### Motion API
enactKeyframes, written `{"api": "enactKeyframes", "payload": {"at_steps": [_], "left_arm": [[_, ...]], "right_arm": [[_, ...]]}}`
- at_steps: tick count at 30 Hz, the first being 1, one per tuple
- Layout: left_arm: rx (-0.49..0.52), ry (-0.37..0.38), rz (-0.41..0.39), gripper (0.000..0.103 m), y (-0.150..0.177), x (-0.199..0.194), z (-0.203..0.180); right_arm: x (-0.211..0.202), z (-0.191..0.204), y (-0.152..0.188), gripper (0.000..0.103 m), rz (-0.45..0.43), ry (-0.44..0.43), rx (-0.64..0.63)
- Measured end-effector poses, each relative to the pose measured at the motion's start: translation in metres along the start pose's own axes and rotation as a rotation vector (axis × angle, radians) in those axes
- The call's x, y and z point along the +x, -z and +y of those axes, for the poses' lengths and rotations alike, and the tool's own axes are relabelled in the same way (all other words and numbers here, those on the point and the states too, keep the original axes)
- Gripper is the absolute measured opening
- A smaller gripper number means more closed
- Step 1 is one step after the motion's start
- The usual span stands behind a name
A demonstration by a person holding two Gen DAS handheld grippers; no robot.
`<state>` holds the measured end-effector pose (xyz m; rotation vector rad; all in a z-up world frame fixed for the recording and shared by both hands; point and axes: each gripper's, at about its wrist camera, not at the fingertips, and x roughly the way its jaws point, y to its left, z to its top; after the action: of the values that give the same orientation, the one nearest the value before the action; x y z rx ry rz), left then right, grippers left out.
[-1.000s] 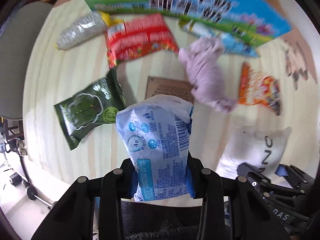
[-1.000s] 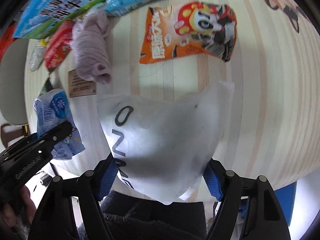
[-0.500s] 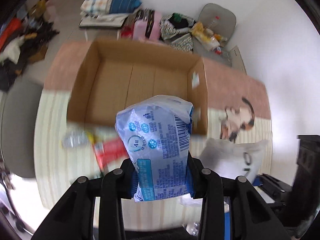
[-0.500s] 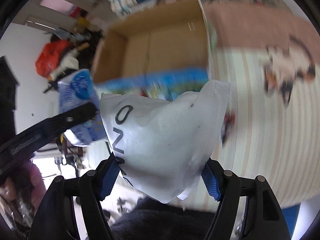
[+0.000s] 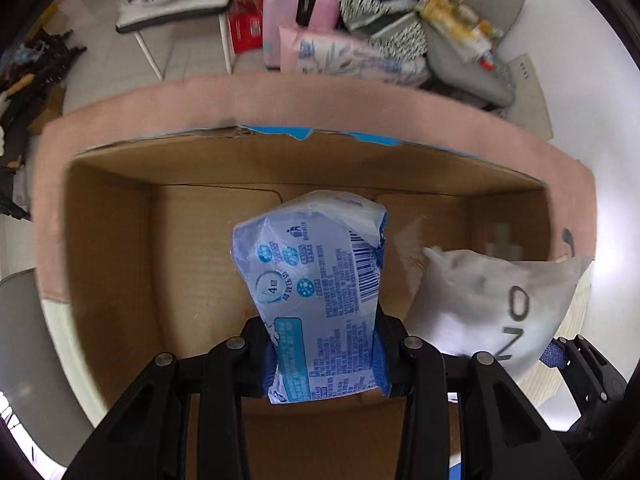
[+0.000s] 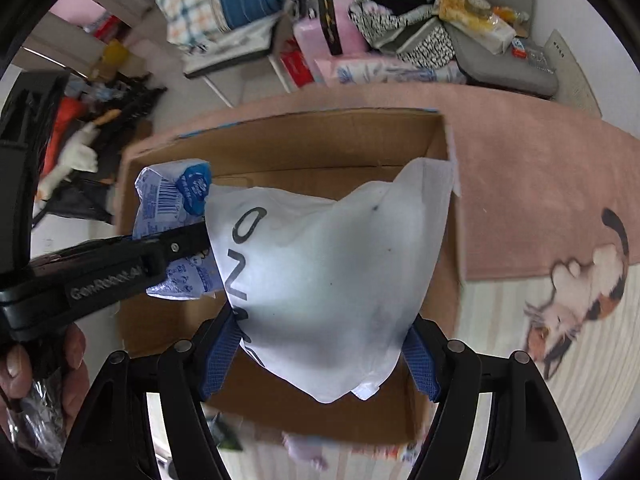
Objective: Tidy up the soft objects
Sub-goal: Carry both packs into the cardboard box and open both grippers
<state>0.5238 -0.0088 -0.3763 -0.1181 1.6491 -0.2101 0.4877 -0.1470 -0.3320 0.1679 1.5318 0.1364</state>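
My left gripper (image 5: 322, 354) is shut on a blue and white tissue pack (image 5: 316, 280) and holds it over the open cardboard box (image 5: 112, 240). My right gripper (image 6: 320, 354) is shut on a white soft pouch with black letters (image 6: 328, 280), also above the box (image 6: 320, 148). The pouch shows at the right in the left wrist view (image 5: 492, 304). The tissue pack (image 6: 172, 196) and the left gripper's black arm (image 6: 100, 276) show at the left in the right wrist view. The box floor looks bare.
The box stands on a pink mat (image 6: 520, 168) with a cat picture (image 6: 576, 300), on a pale wood table. A purple cloth (image 6: 304, 448) lies in front of the box. Behind are a chair, bags and clutter (image 5: 360, 20) on the floor.
Both grippers have lifted from the table's snack packs and moved forward over the cardboard box, each still holding its item. The box now fills both views.
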Motion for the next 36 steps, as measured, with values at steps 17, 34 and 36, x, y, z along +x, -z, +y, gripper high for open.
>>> {"api": "enactKeyframes", "payload": {"at_steps": [17, 34, 36], "left_arm": [[0.029, 0.006, -0.016, 0.096, -0.018, -0.012, 0.008], [0.095, -0.130, -0.323, 0.099, 0.139, -0.129, 0.009], [0.169, -0.212, -0.323, 0.098, 0.180, -0.122, 0.008]], "right_arm": [[0.057, 0.004, -0.046, 0.095, 0.033, 0.088, 0.001], [-0.058, 0.029, 0.095, 0.103, -0.165, 0.071, -0.068], [-0.064, 0.026, 0.130, 0.103, -0.155, 0.048, -0.073]]}}
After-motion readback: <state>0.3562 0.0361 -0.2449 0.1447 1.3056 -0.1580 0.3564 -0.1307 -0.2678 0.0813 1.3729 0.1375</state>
